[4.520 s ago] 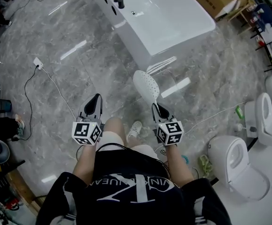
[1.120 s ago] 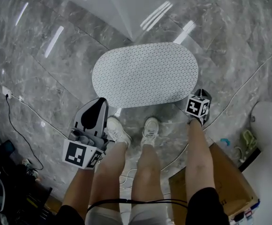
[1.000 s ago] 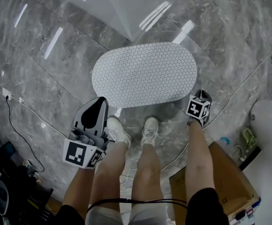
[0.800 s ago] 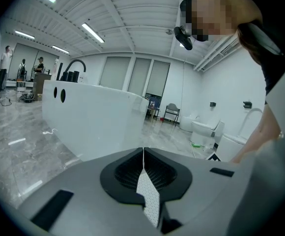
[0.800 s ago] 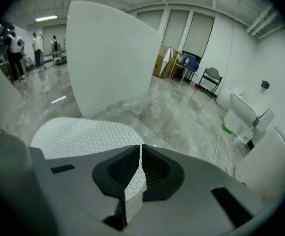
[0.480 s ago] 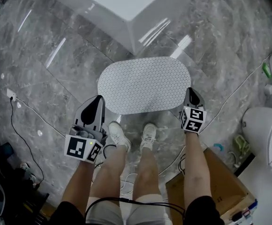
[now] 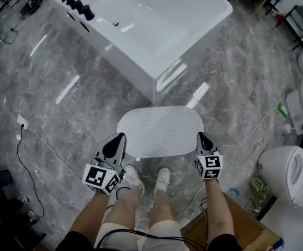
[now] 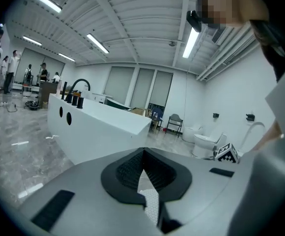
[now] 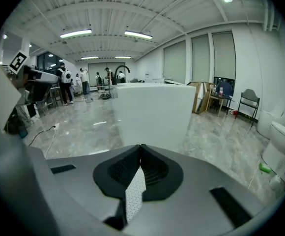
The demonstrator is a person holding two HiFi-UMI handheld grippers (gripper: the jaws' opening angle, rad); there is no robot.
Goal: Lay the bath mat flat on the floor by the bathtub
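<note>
The white dotted oval bath mat (image 7: 159, 131) lies flat on the grey marble floor, just in front of the corner of the white bathtub (image 7: 156, 20). My left gripper (image 7: 119, 137) hangs above the mat's near left edge and my right gripper (image 7: 200, 135) above its near right edge. Both are raised off the floor, with the person's shoes (image 7: 131, 174) behind the mat. In the left gripper view the left gripper (image 8: 142, 150) has its tips together, and a strip of mat (image 8: 151, 205) shows below them. The right gripper (image 9: 141, 146) looks the same over the mat (image 9: 134, 195), facing the bathtub (image 9: 152, 112).
Two white toilets (image 7: 290, 174) stand at the right, with a white cable (image 7: 251, 135) on the floor near them. A socket and black cord (image 7: 22, 122) lie at the left. A cardboard box (image 7: 235, 234) sits at the bottom right. People stand far off (image 8: 5, 75).
The right gripper carried the mat, then set it flat by the tub. Since a second ago the person has stood up, both grippers have risen, and the mat stays put.
</note>
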